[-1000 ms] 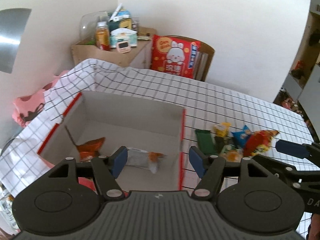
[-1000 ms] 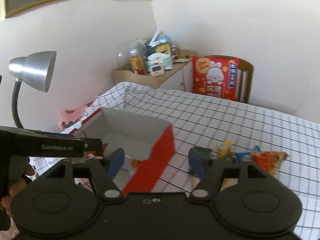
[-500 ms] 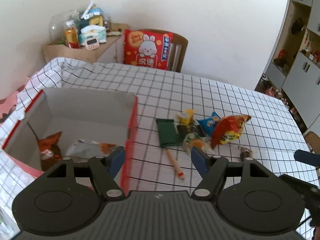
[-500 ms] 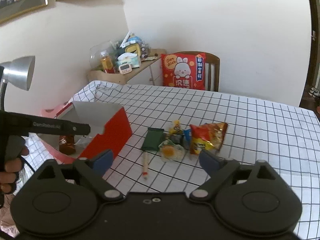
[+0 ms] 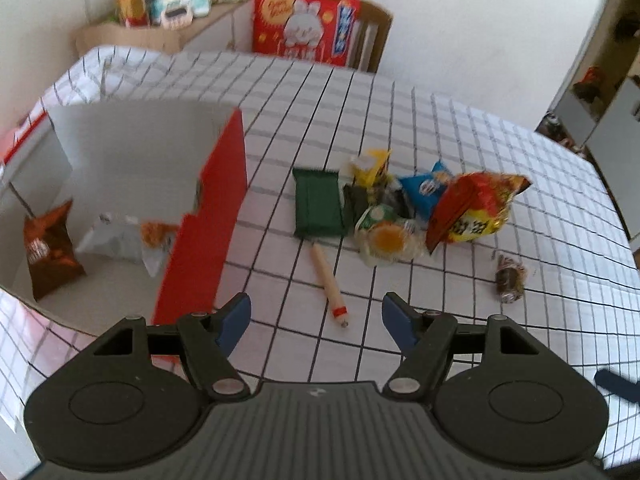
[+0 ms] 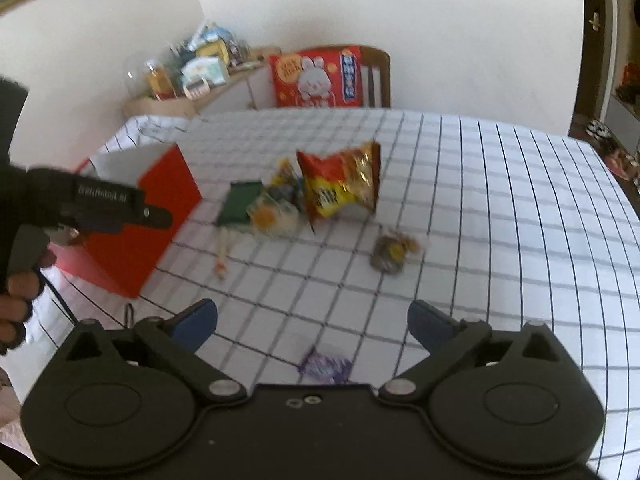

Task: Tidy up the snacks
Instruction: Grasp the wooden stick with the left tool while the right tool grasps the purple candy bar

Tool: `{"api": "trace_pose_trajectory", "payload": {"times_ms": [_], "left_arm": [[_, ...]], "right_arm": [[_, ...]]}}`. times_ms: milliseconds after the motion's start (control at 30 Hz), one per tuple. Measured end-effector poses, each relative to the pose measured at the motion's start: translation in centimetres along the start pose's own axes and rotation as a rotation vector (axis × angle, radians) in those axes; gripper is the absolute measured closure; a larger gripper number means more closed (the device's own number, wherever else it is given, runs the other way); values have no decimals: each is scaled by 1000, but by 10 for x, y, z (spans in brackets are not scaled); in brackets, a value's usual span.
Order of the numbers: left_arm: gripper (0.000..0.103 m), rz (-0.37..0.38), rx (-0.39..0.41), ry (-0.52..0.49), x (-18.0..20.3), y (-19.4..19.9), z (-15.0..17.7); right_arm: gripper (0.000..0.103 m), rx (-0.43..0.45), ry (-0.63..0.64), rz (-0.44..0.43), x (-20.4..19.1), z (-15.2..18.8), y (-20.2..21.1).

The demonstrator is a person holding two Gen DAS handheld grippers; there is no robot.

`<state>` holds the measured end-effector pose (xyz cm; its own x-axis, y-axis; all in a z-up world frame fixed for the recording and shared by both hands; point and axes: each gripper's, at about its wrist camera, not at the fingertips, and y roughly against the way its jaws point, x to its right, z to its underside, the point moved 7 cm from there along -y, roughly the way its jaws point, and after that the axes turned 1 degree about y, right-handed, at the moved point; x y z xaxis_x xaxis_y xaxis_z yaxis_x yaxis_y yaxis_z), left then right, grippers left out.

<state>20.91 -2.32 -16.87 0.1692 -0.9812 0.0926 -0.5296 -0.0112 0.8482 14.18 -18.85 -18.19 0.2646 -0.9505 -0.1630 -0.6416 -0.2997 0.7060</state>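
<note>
Both grippers, left (image 5: 316,314) and right (image 6: 312,322), spread wide, empty. Right of red cardboard box (image 5: 208,216): crinkly red-orange foil snack bag (image 5: 472,210), probably light, puffy, slippery; best pinched at sealed edge.

My left hand-held gripper (image 5: 316,312), jaws spread and empty, hangs over bare checked tabletop (image 5: 460,128); just ahead between its fingers lies a thin stick snack (image 5: 329,278). To its left the red box wall (image 5: 208,216) stands upright, blocking sideways passage; the box is open from above, holding two packets. Beyond the stick, the snack pile (image 5: 400,208) crowds the centre. My right hand-held gripper (image 6: 312,320), also spread, has a purple candy (image 6: 325,366) between its fingers and a small wrapped snack (image 6: 390,254) ahead. The tabletop's right half and far side lie open.
</note>
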Motion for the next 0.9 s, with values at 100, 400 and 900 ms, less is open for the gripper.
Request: {"api": "trace_pose_trajectory", "payload": {"times_ms": [100, 400, 900], "left_arm": [[31, -15, -54, 17, 2, -18, 0], [31, -79, -160, 57, 5, -65, -6], [49, -96, -228, 111, 1, -110, -8]], "right_arm": [[7, -42, 19, -5, 1, 11, -9], [25, -166, 247, -72, -9, 24, -40], [63, -254, 474, -121, -17, 35, -74]]}}
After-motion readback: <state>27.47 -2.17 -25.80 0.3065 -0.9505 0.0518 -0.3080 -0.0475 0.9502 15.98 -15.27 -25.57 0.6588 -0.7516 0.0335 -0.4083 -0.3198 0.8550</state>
